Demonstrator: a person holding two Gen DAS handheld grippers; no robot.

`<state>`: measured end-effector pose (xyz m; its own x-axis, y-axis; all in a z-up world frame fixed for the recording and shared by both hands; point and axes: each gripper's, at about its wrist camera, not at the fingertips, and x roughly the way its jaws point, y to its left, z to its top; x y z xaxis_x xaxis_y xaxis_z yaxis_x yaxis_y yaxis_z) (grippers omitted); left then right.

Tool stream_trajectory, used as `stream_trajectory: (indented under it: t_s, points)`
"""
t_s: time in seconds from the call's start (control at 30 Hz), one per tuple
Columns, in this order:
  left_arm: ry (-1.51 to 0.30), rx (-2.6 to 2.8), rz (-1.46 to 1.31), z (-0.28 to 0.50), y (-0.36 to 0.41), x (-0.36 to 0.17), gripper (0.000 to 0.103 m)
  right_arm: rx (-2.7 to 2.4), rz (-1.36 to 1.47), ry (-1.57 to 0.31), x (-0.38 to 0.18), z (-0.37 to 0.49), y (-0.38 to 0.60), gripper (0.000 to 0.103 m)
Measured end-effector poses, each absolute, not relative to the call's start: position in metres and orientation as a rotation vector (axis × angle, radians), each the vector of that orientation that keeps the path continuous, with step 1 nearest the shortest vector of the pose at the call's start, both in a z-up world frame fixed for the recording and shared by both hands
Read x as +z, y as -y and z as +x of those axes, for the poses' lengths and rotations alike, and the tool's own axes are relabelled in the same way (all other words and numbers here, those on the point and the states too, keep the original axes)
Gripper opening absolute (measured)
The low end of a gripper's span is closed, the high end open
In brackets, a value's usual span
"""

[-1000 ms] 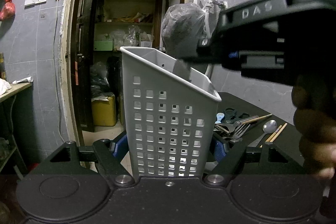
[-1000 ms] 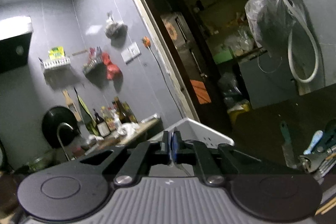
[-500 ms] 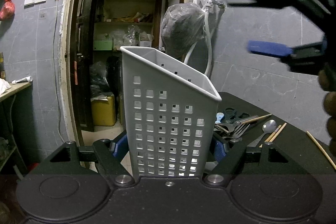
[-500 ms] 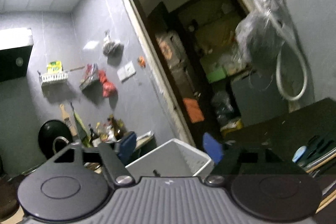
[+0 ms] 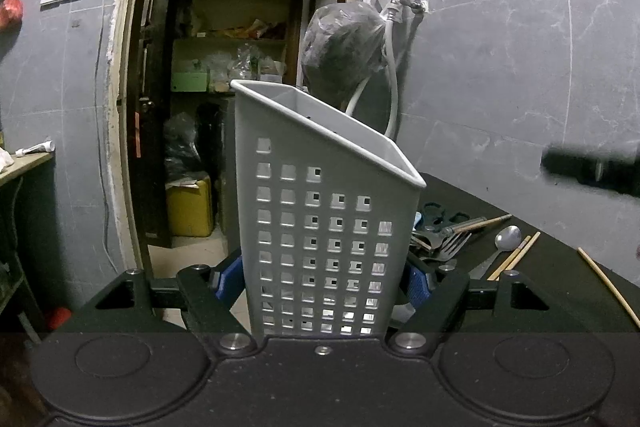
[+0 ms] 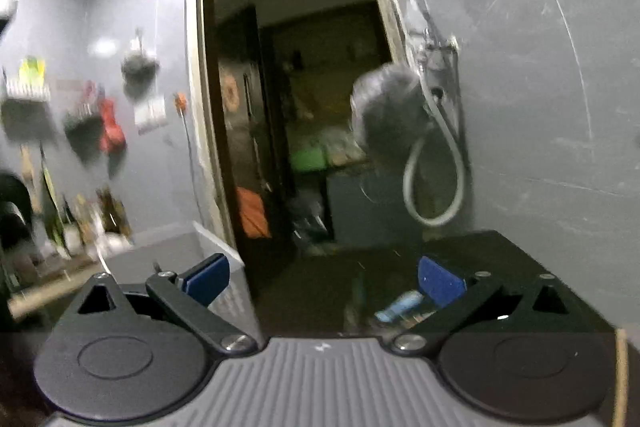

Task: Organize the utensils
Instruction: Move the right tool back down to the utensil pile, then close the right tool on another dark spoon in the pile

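Grey tiled wall, dark doorway (image 5: 240,107) left of the utensil holder (image 5: 320,227). Black tabletop (image 5: 560,267). Holder: grey plastic, slant-topped, square perforations, clamped in left gripper (image 5: 320,283). Right of the holder: fork (image 5: 452,247), spoon (image 5: 506,239), chopsticks (image 5: 516,255), heaped. Right gripper (image 6: 322,279): jaws opening, nothing between.

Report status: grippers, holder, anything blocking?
Left gripper shut on grey holder. Right gripper jaws opening, nothing between. Utensil pile on table beside holder; nothing blocking.
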<state>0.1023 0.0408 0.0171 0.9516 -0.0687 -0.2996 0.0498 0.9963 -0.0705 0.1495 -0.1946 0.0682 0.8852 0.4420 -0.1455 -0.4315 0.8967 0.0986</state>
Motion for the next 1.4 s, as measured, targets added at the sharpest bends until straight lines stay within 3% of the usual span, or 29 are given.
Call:
stream_trajectory:
  t_s: [0.17, 0.4, 0.9, 1.23, 1.4]
  points:
    - [-0.306, -0.072, -0.058, 0.103, -0.043, 0.016, 0.078, 0.466, -0.220, -0.269, 0.044, 0.152, 0.161, 0.103]
    - [-0.304, -0.073, -0.053, 0.104, -0.045, 0.016, 0.078, 0.486, -0.574, -0.259, 0.010, 0.137, 0.107, 0.103]
    - [-0.302, -0.067, -0.055, 0.101, -0.048, 0.016, 0.078, 0.549, -0.674, -0.257, -0.009, 0.150, 0.073, 0.103]
    - [-0.301, -0.066, -0.054, 0.101, -0.047, 0.015, 0.078, 0.679, -0.581, -0.394, -0.003, 0.188, 0.071, 0.102]
    - [-0.303, -0.066, -0.055, 0.101, -0.047, 0.015, 0.078, 0.670, -0.533, -0.408, -0.002, 0.193, 0.079, 0.091]
